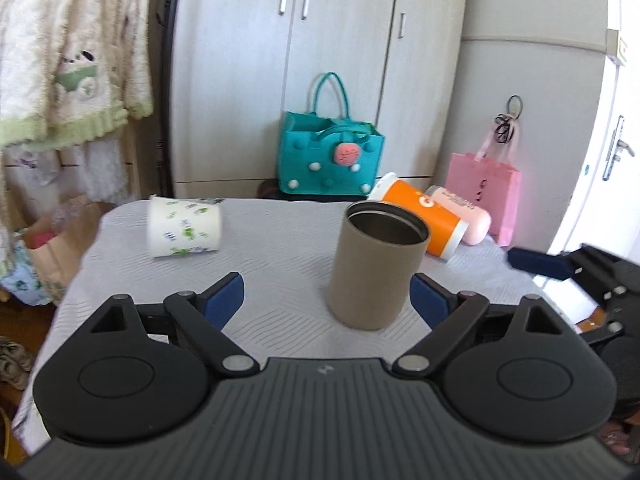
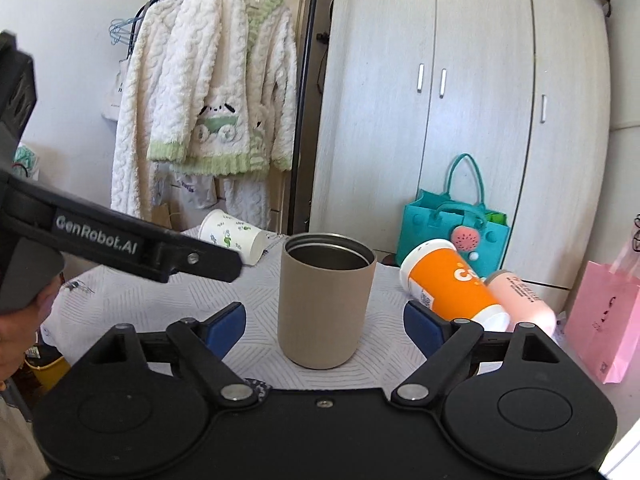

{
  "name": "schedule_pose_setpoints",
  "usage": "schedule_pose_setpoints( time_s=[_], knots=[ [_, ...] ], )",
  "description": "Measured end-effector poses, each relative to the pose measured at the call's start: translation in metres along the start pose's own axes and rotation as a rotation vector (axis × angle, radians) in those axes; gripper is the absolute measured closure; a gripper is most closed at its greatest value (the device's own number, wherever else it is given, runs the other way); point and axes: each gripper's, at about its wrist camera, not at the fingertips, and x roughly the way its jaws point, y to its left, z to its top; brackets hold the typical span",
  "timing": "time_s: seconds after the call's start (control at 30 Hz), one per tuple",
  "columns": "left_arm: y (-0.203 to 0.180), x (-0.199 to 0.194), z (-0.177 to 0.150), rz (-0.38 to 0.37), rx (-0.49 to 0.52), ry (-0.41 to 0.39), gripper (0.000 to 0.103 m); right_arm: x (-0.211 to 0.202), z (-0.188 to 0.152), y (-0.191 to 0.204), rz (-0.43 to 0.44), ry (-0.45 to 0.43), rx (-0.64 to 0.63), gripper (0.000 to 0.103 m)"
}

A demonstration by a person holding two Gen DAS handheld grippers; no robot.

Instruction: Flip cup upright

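Observation:
A tan metal cup (image 1: 376, 266) stands upright, mouth up, on the white table (image 1: 272, 248); it also shows in the right wrist view (image 2: 326, 302). My left gripper (image 1: 326, 300) is open, the cup near its right finger and untouched. My right gripper (image 2: 325, 328) is open with the cup centred between its fingers, a gap on each side. A white paper cup with green print (image 1: 184, 226) (image 2: 232, 238) lies on its side at the far left. An orange cup (image 1: 420, 216) (image 2: 450, 286) and a pink bottle (image 1: 460, 214) (image 2: 524, 298) lie on their sides at the right.
A teal bag (image 1: 330, 158) and a pink paper bag (image 1: 484, 192) sit behind the table by the wardrobe (image 1: 320, 40). A fluffy robe (image 2: 208, 100) hangs at the left. The left gripper's body (image 2: 120, 240) crosses the right wrist view at left.

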Motion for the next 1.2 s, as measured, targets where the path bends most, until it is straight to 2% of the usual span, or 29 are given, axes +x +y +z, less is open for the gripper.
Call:
schedule_pose_setpoints(
  time_s=[0.3, 0.43, 0.6, 0.8, 1.03, 1.2],
  knots=[
    [0.009, -0.032, -0.016, 0.056, -0.035, 0.014, 0.008, -0.037, 0.0, 0.007, -0.058, -0.036, 0.036, 0.009],
    [0.013, -0.045, -0.021, 0.077, -0.05, 0.001, 0.001, -0.047, -0.006, 0.009, -0.109, -0.03, 0.066, 0.0],
    [0.013, -0.055, -0.028, 0.119, -0.047, 0.008, 0.0, -0.053, -0.014, 0.005, -0.142, -0.019, 0.157, 0.0],
    [0.006, -0.058, -0.038, 0.135, -0.022, 0.029, 0.0, -0.063, -0.022, 0.011, -0.197, -0.031, 0.163, 0.0],
    [0.003, -0.06, -0.044, 0.133, -0.038, 0.046, 0.0, -0.064, -0.029, 0.011, -0.237, -0.003, 0.182, 0.0],
    [0.004, -0.06, -0.046, 0.164, -0.051, 0.06, 0.0, -0.065, -0.034, 0.008, -0.257, 0.002, 0.19, 0.0]
  ],
)
